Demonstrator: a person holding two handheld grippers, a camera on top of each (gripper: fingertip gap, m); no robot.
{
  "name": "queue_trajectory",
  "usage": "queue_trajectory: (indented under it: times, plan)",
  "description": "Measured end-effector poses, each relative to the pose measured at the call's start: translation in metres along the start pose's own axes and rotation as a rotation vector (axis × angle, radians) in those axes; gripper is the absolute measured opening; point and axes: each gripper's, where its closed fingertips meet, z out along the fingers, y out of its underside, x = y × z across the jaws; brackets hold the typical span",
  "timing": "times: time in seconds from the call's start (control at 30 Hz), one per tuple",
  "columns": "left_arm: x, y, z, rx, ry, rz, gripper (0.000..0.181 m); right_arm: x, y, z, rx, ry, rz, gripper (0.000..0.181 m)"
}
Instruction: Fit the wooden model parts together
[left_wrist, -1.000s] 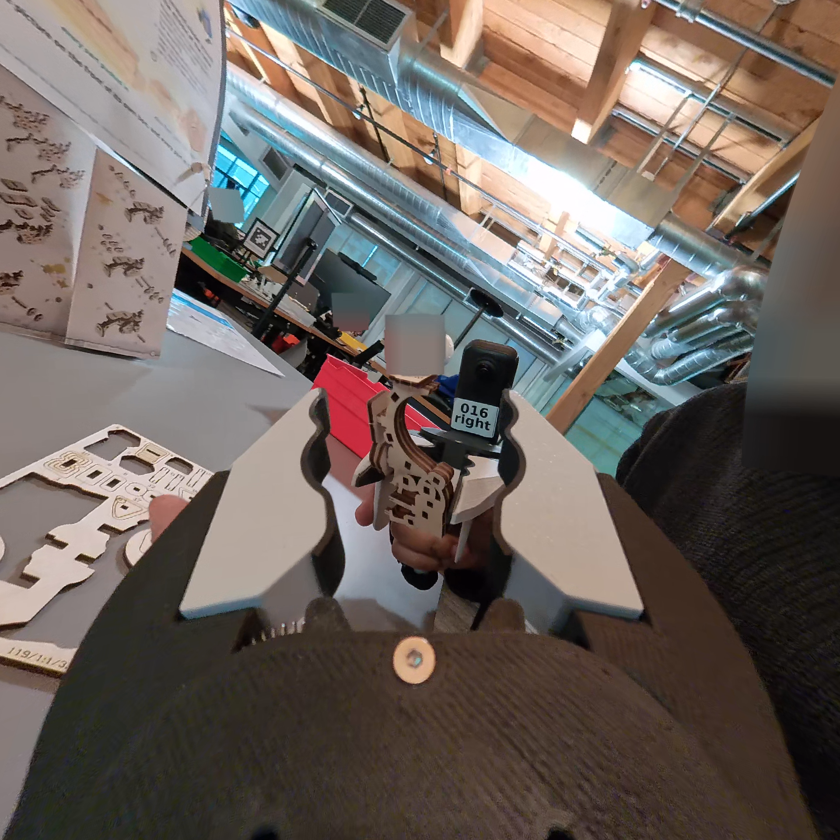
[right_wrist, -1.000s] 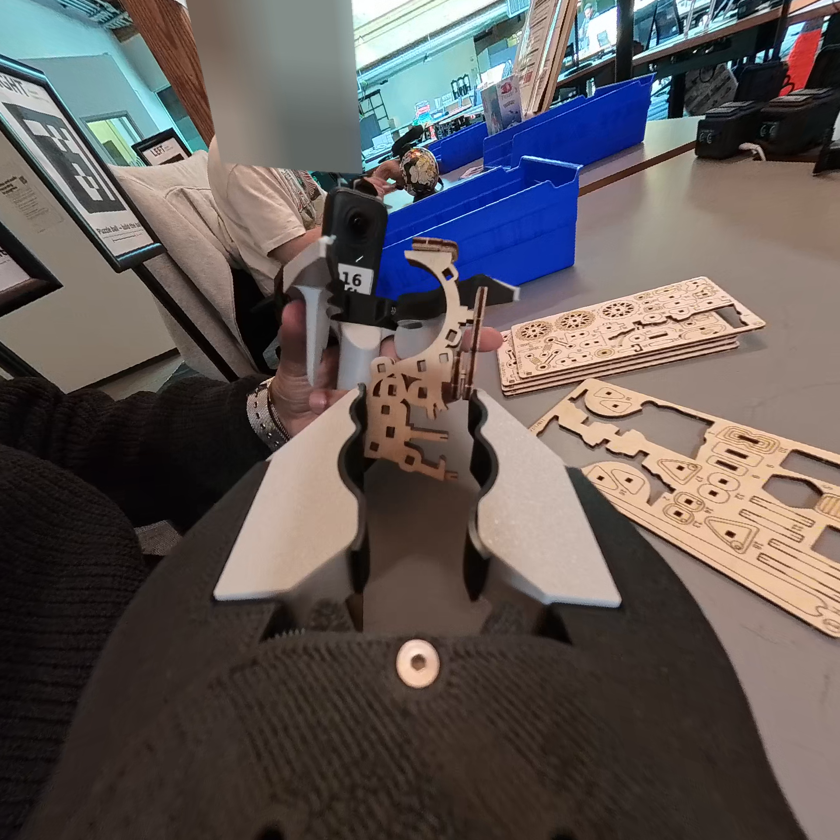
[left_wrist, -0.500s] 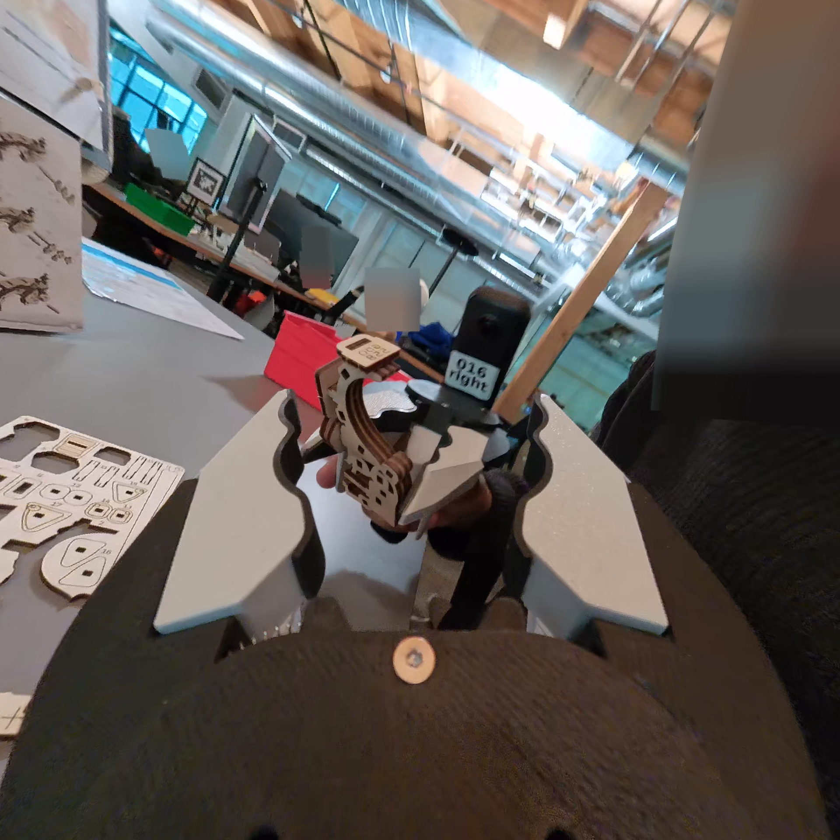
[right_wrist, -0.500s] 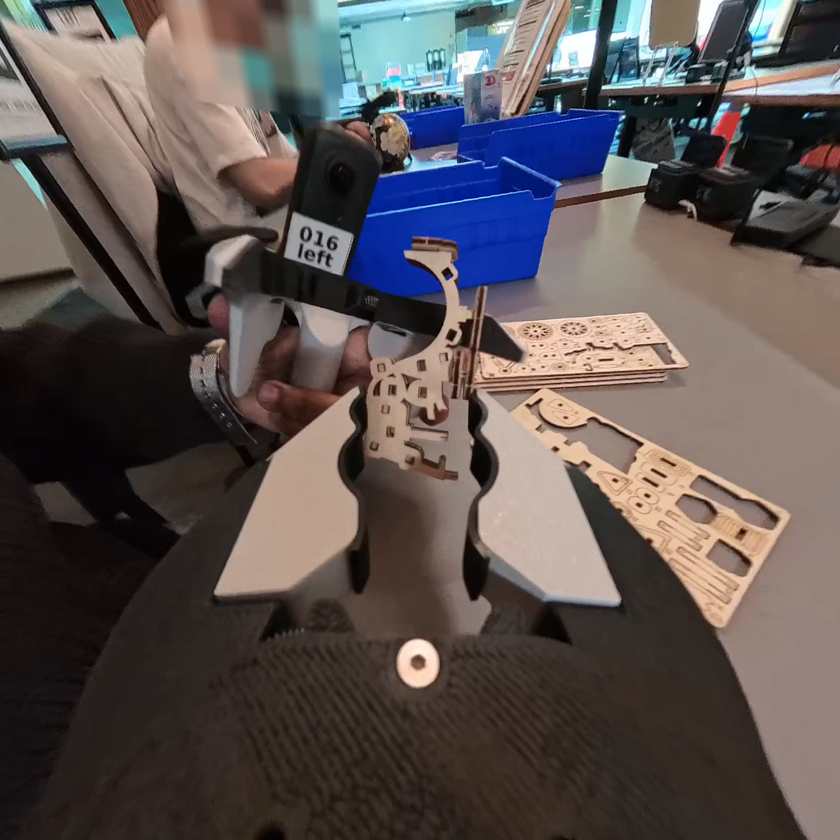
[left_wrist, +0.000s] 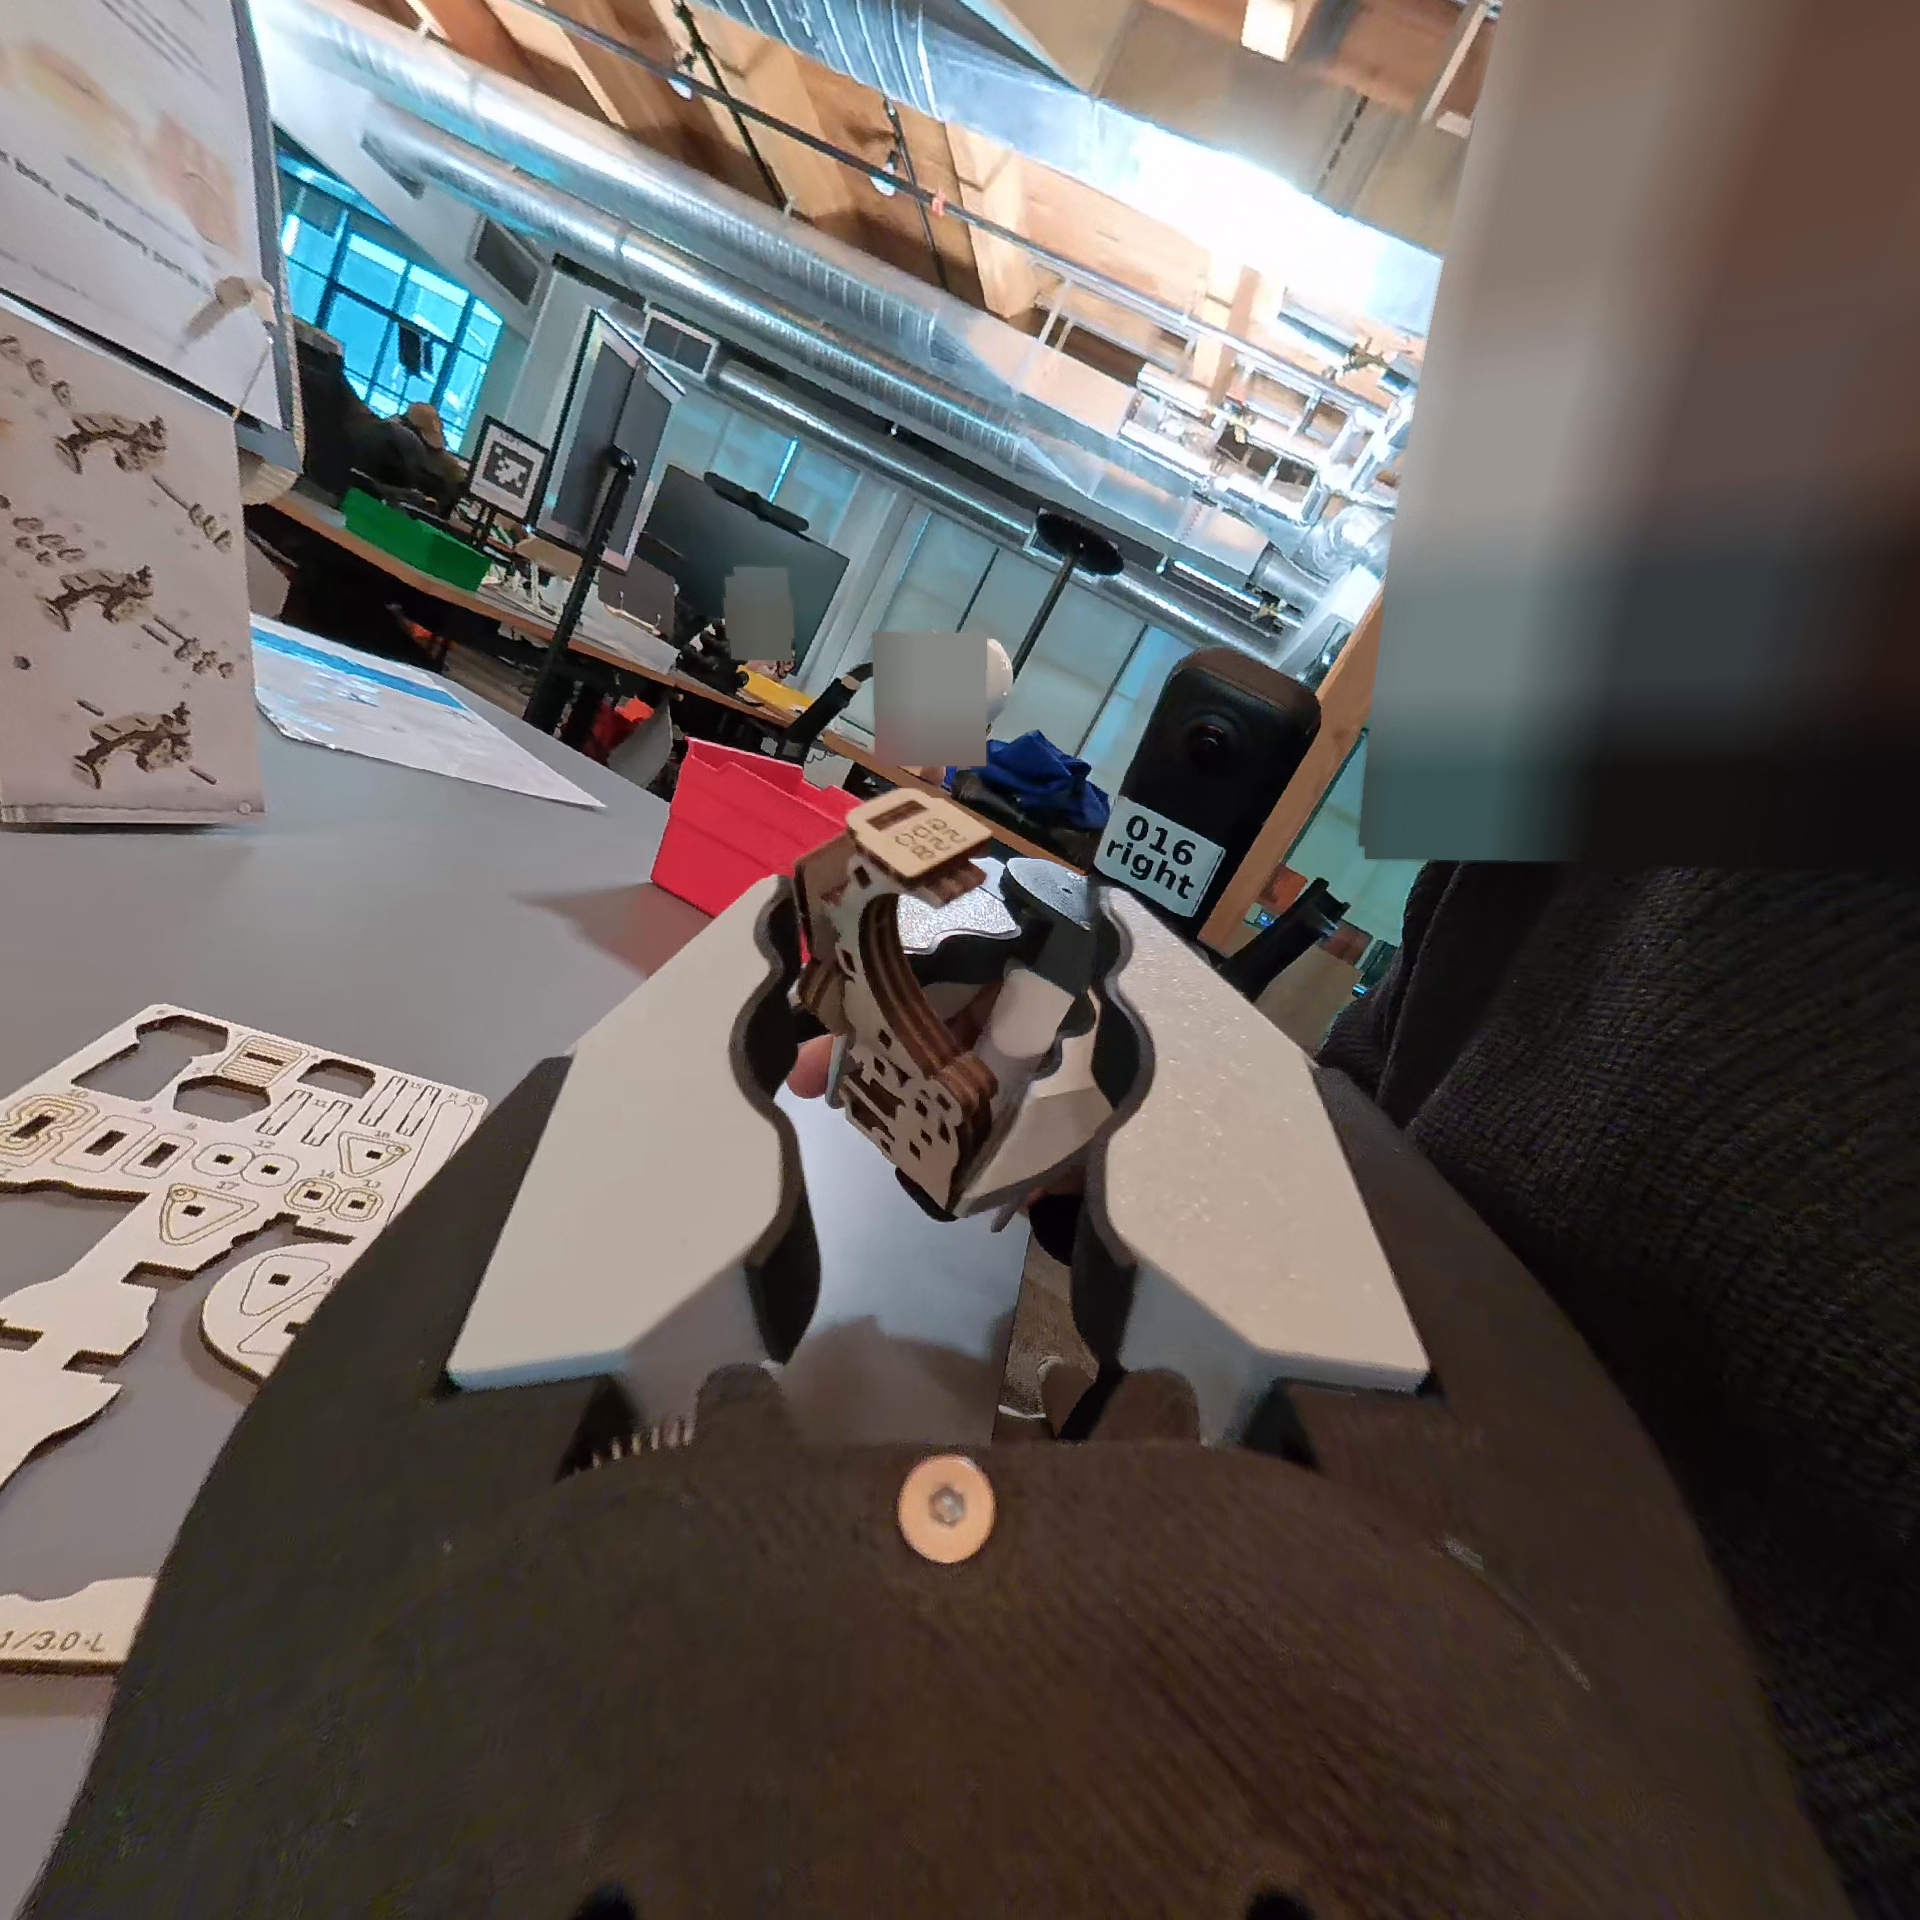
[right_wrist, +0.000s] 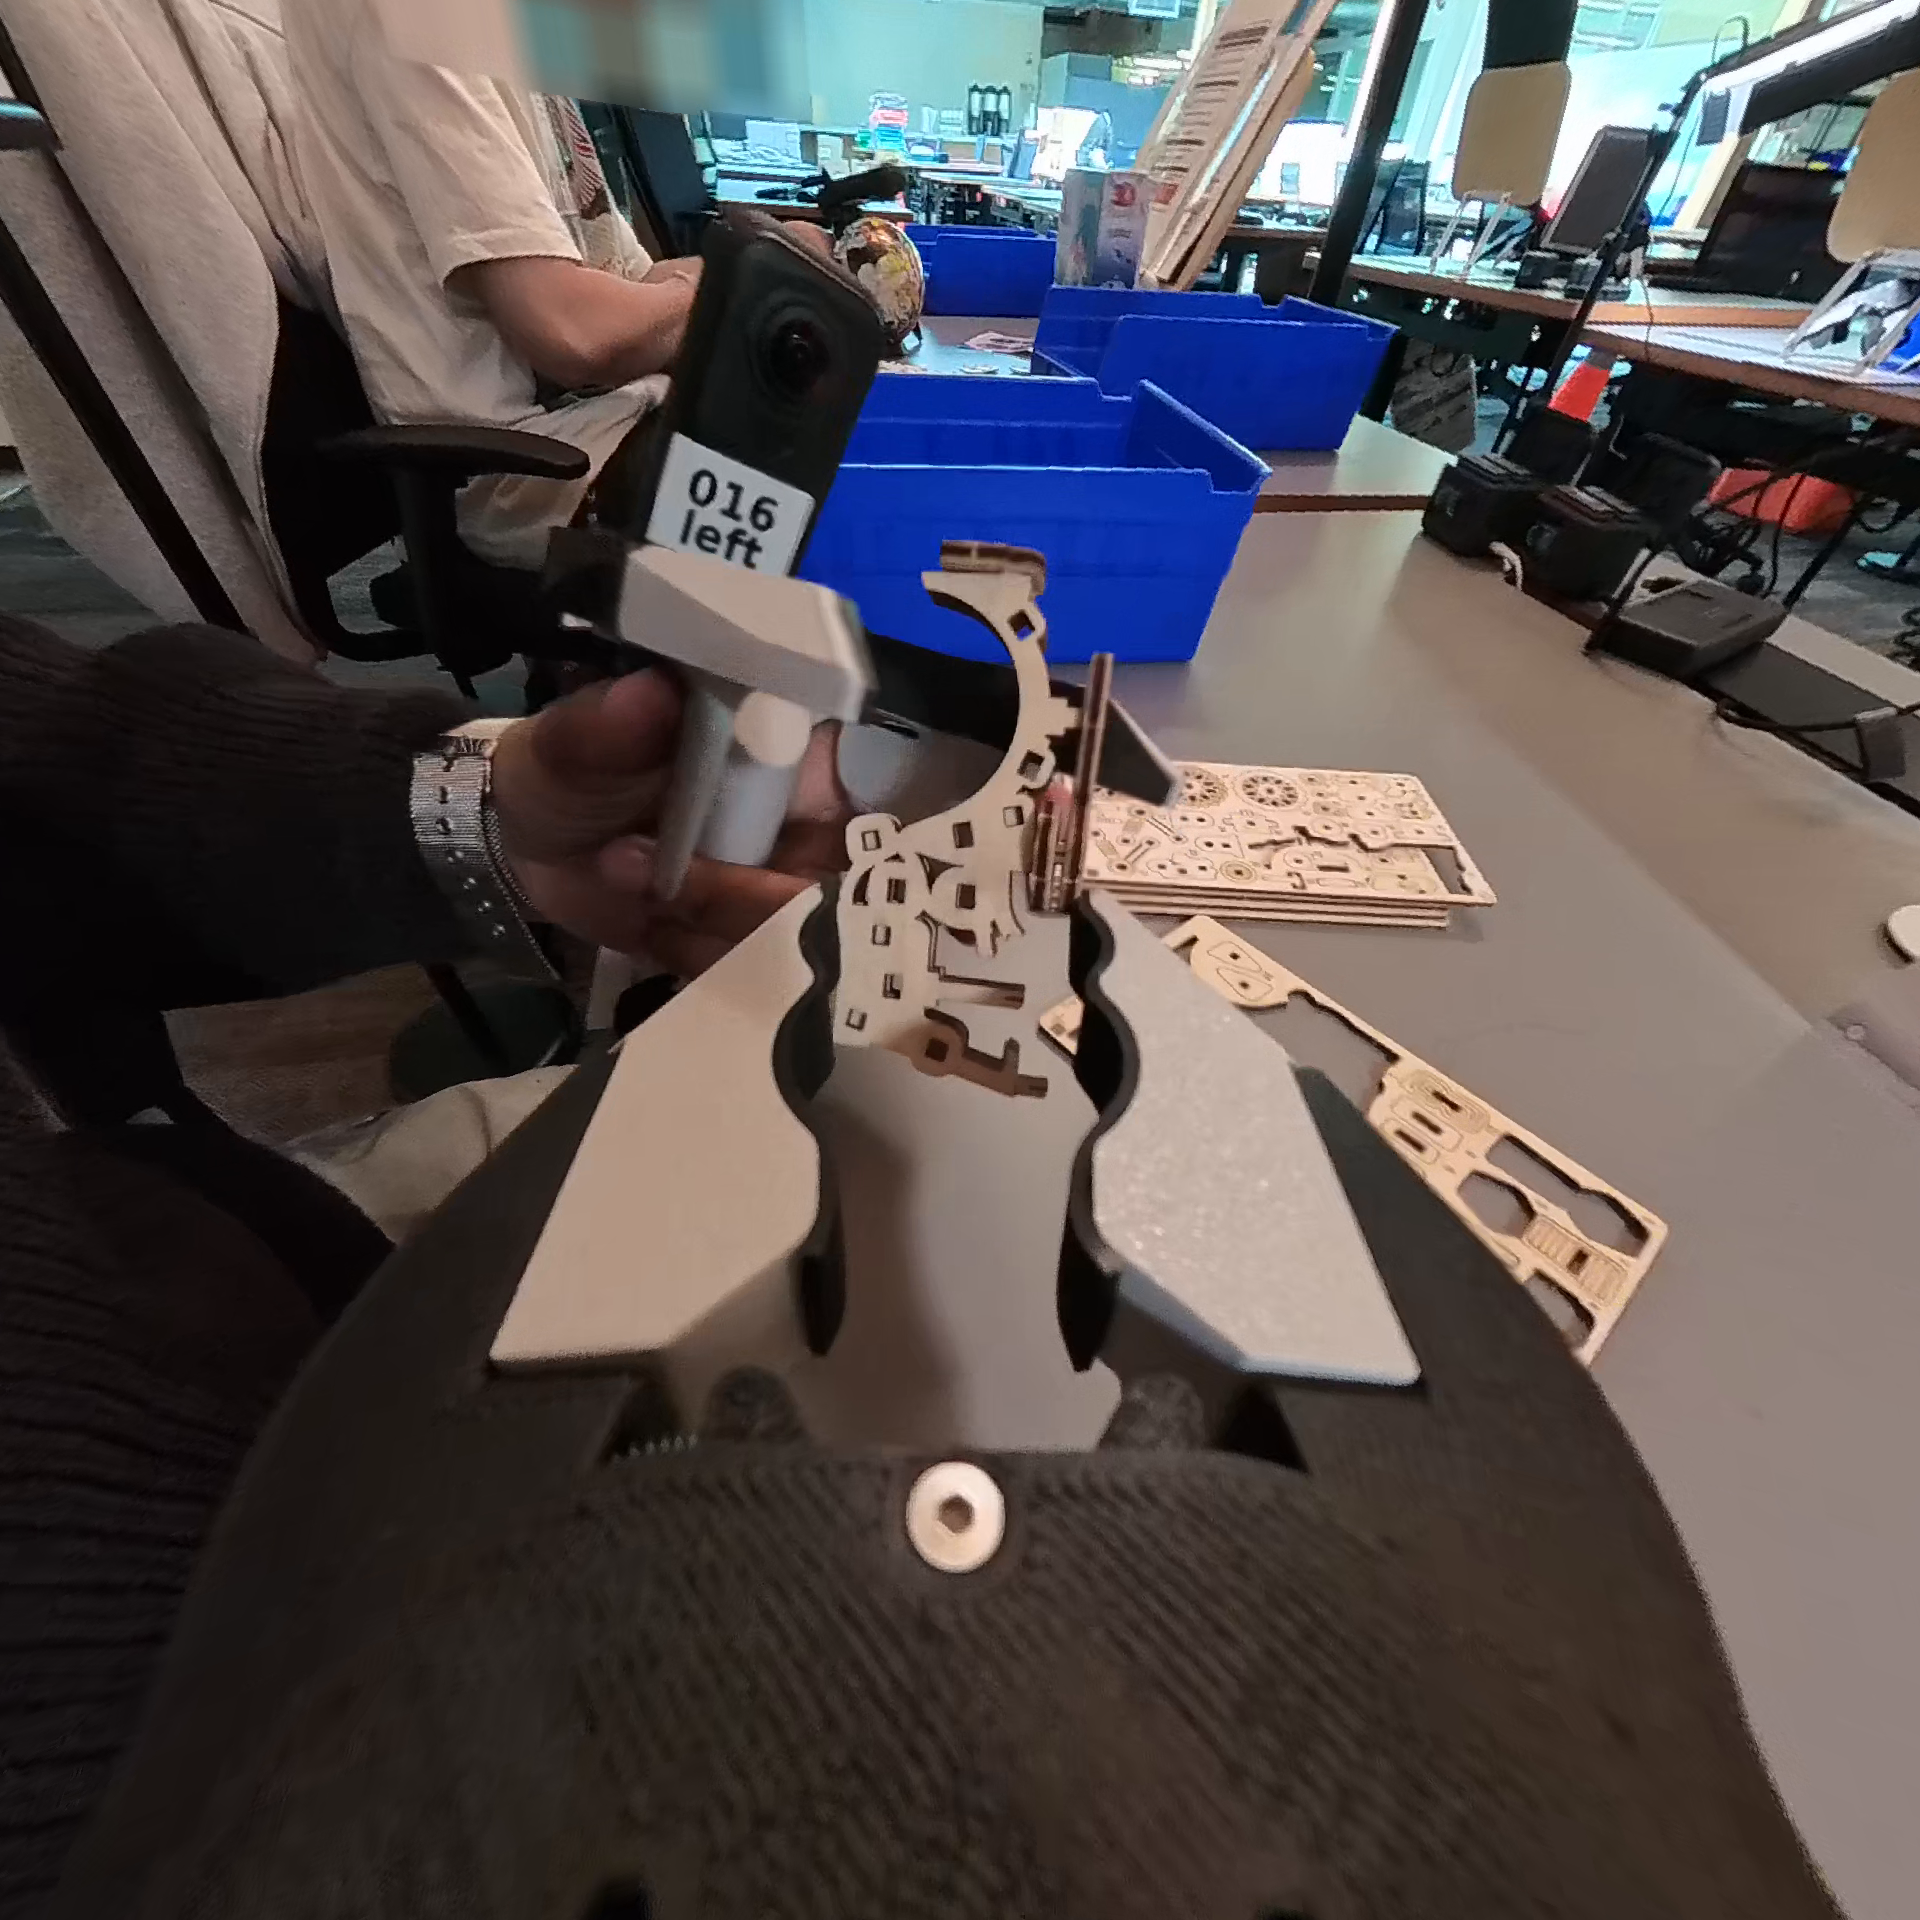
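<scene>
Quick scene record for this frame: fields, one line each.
held part: wooden model assembly, layered laser-cut pieces, in the air above the grey table
right gripper: shut on the assembly
left gripper: open, jaws either side of the assembly, not gripping
part sheets: stack and a punched-out sheet flat on the table
bins: blue, red

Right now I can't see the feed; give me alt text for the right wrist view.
The right gripper clamps a half-built wooden model upright above a grey table. The left gripper, held in a hand, reaches in from the left, its dark tip by a thin part standing on the model's right side. Cut-out wooden sheets and a blue bin lie behind.
</scene>
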Motion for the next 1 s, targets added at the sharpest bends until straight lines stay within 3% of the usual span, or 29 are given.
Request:
queue_trajectory:
  times: [0.23, 0.57, 0.67, 1.0]
  plan:
    - [-0.004, -0.002, -0.003, 0.017, -0.018, 0.012, 0.021, -0.01, -0.005, 0.001, 0.015, -0.034, -0.014, 0.044]
    - [0.007, -0.008, -0.008, 0.031, 0.094, -0.041, 0.025, -0.019, -0.017, -0.005, 0.097, -0.135, 0.069, 0.044]
    - [0.011, -0.012, -0.011, 0.056, 0.131, -0.061, 0.014, -0.025, -0.022, -0.007, 0.13, -0.2, 0.125, 0.044]
    - [0.018, -0.012, -0.012, 0.057, 0.17, -0.061, 0.013, -0.032, -0.026, -0.01, 0.145, -0.271, 0.169, 0.044]
